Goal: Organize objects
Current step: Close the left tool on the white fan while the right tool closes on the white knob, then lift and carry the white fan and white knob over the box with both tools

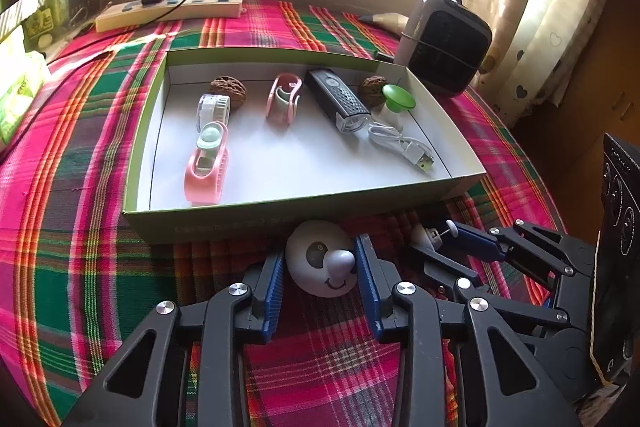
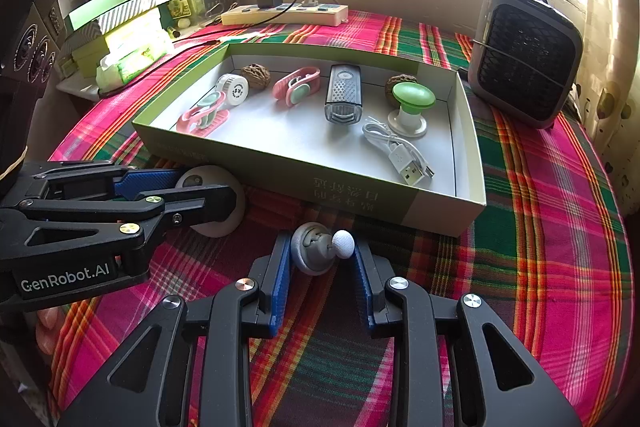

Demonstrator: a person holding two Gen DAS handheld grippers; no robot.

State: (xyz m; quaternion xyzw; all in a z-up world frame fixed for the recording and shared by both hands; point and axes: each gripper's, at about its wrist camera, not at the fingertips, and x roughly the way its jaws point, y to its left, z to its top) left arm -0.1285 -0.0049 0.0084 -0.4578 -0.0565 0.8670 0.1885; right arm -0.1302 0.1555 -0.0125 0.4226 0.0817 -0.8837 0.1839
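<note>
- Two black two-finger grippers with blue ribbed pads work side by side on the plaid cloth, both just short of the near wall of the shallow green cardboard box (image 1: 304,215).
- The left gripper (image 1: 320,267) has its jaws at a middling width around one white egg-shaped toy (image 1: 320,259) with a face and a grey nose; the blue pads look to touch its two sides. The toy rests on the cloth, just beside the box wall.
- The right gripper (image 2: 320,259) is narrowed on one small grey-and-white wind-up piece (image 2: 316,253) with a white dimpled ball knob; both pads press its sides, on the cloth ahead of the box.
- Inside the box, beyond both grippers, counted:
  - two brown walnuts (image 1: 228,87), at the far wall
  - two pink clip-shaped holders with pale green inserts (image 1: 206,167), one near left, one far centre
  - one white round tape-like roll (image 1: 214,109)
  - one black-and-grey bicycle-style lamp with a clear lens (image 1: 336,99)
  - one green-capped mushroom-shaped knob on a white base (image 1: 396,101)
  - one coiled white USB cable (image 1: 404,145), at the right.
- Past the box: one cream power strip (image 1: 168,11) with one black charger plugged in, and one dark grilled fan-like appliance (image 1: 444,47) to the far right.
- Writing: "GenRobot.AI" in white on the left gripper's body, seen from the right wrist; printed characters on the box's near wall appear upside down and I cannot read them.
</note>
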